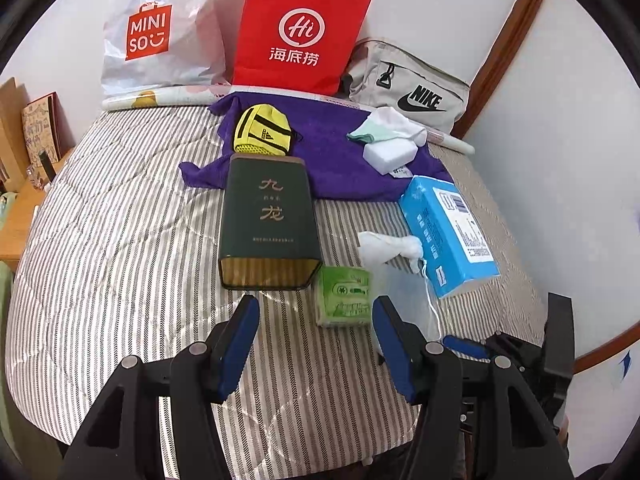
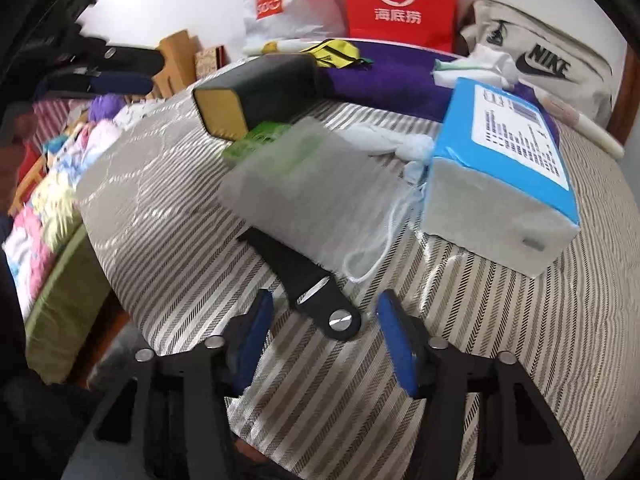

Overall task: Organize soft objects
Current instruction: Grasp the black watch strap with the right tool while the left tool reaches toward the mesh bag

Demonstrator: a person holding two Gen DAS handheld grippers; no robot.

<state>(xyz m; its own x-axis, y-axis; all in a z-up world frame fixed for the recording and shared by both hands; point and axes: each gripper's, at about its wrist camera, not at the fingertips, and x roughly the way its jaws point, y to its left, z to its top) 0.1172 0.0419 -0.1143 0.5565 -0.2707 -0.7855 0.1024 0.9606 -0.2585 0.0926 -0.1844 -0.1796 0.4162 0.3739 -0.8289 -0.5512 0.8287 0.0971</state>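
My left gripper (image 1: 316, 304) hangs open over the striped quilt (image 1: 120, 240), nothing between its blue pads. Just ahead lie a dark green tin (image 1: 266, 220), a green tissue pack (image 1: 344, 296) and a translucent drawstring pouch (image 1: 404, 292) beside the right finger. A crumpled white cloth (image 1: 384, 246) touches a blue tissue pack (image 1: 448, 232). My right gripper (image 2: 325, 300) is open and empty, close to the pouch (image 2: 312, 196) and the blue pack (image 2: 500, 160). A flat black piece with a silver rivet (image 2: 320, 300) pokes out from under the pouch.
Farther back a purple towel (image 1: 328, 148) carries a yellow pouch (image 1: 264, 130), a white sponge (image 1: 390, 154) and pale socks (image 1: 384, 126). A Nike bag (image 1: 412, 84), a red paper bag (image 1: 300, 28) and a white plastic bag (image 1: 160, 36) line the wall. Bedding lies at the left (image 2: 52, 200).
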